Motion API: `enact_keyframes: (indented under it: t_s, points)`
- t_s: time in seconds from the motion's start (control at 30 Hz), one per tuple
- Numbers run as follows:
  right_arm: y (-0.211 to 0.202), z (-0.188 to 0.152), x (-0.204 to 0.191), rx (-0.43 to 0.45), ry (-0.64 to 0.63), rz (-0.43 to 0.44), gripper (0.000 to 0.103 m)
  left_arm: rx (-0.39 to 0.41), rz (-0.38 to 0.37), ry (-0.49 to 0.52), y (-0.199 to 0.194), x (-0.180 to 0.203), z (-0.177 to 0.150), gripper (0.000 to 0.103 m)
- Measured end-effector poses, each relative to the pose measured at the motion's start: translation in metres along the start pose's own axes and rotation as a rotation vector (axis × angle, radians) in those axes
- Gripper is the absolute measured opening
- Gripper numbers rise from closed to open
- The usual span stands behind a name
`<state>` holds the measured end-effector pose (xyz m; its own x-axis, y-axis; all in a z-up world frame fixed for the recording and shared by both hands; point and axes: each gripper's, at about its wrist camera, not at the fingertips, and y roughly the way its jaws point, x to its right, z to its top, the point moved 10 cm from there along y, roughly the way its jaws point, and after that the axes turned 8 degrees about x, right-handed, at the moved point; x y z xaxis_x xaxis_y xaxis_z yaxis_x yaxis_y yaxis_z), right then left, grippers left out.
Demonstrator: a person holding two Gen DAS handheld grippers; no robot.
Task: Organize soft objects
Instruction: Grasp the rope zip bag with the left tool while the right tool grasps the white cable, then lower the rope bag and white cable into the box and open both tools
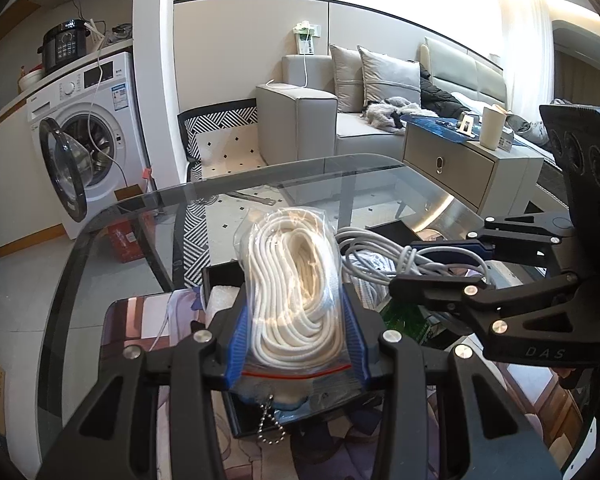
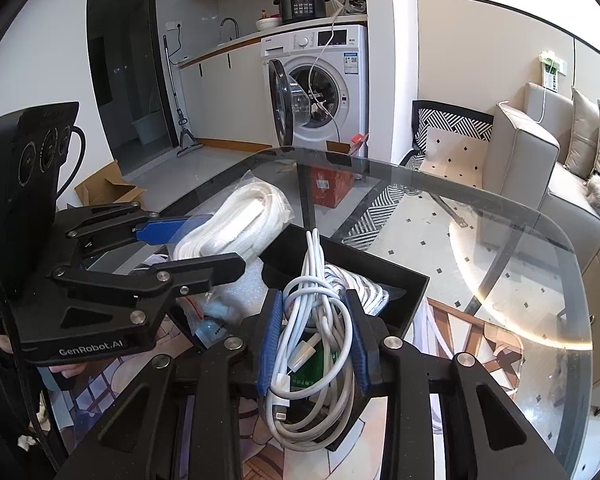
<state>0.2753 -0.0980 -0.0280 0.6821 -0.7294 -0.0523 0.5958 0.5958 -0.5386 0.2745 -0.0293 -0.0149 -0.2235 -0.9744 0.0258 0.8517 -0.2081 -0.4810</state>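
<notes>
1. Centrally, a bag of white rope [image 1: 296, 280], clear plastic with a red zip line, sits clamped between the blue pads of the left gripper [image 1: 296, 300], held above a black tray [image 1: 260, 420] on the glass table [image 1: 140, 216].
2. Coiled white charging cable [image 2: 320, 320] is pinched between the pads of the right gripper [image 2: 314, 312]; jaws closed tight on the bundle, plug ends hanging loose below.
3. Cable hangs over a second black tray [image 2: 404, 280] that holds a striped cloth [image 2: 364, 284]; green packet [image 2: 320, 364] under the coil.
4. Both grippers just beside each other, trays side by side.
5. Beyond the table: washing machine [image 2: 324, 92] with door open, grey sofa [image 1: 372, 120].
</notes>
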Motion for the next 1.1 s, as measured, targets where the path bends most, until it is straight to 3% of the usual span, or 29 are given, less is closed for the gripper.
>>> enact_keyframes:
  t_s: [0.23,0.3,0.37,0.87,0.97,1.0,1.1]
  points:
    - [0.009,0.001,0.002,-0.014,0.016,0.008,0.031,-0.013,-0.02,-0.005,0.008,0.002,-0.001,0.041]
    - [0.013,0.001,0.003,-0.021,0.018,0.002,0.031,-0.052,-0.041,-0.035,0.016,0.001,-0.008,0.041]
    - [0.016,0.001,0.004,-0.021,0.024,0.003,0.031,-0.061,-0.016,-0.025,0.02,-0.003,-0.014,0.041]
    - [0.029,-0.002,0.005,-0.034,0.013,0.002,0.031,-0.068,-0.024,-0.007,0.021,0.001,-0.019,0.042]
    - [0.017,0.002,0.005,-0.003,-0.008,-0.007,0.042,-0.063,-0.023,0.0,0.015,0.002,-0.017,0.046]
    - [0.009,0.006,0.005,0.021,-0.019,-0.013,0.051,-0.061,-0.02,0.005,0.012,0.001,-0.017,0.051]
    - [-0.004,0.009,0.01,0.045,-0.033,-0.037,0.053,-0.048,-0.009,0.018,0.002,0.001,-0.015,0.062]
